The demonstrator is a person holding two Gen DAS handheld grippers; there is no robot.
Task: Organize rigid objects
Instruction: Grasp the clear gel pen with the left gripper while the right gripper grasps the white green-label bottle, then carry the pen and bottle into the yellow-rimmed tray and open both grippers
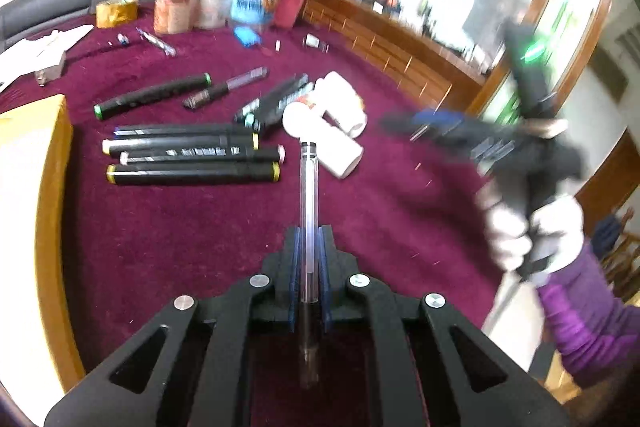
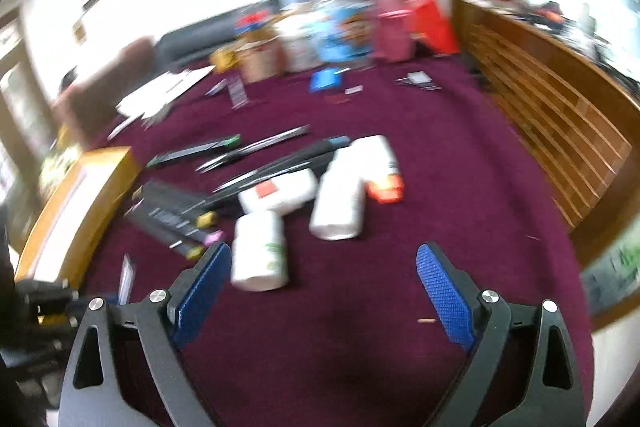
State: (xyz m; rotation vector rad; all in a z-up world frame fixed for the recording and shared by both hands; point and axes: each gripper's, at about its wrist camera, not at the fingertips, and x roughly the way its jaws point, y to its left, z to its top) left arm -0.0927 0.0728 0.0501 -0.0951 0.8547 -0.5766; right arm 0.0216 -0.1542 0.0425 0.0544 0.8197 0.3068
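Your left gripper (image 1: 308, 243) pinches a clear plastic pen (image 1: 309, 195) lengthwise, above the plush maroon cloth (image 1: 180, 235); smooth round barrel, so it may slide out when tilted. Your right gripper (image 2: 324, 267) is spread wide, empty, near slick white bottles (image 2: 260, 251) that roll if nudged; black markers (image 1: 192, 157) lie in rows beside them

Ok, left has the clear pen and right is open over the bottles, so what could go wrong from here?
1. The left gripper pinches the clear pen partway along, with much of it sticking out ahead; its tip is near the white bottles and could knock them rolling.
2. The right gripper is open with one white bottle right by its left finger; a sweep may push it into the black markers.
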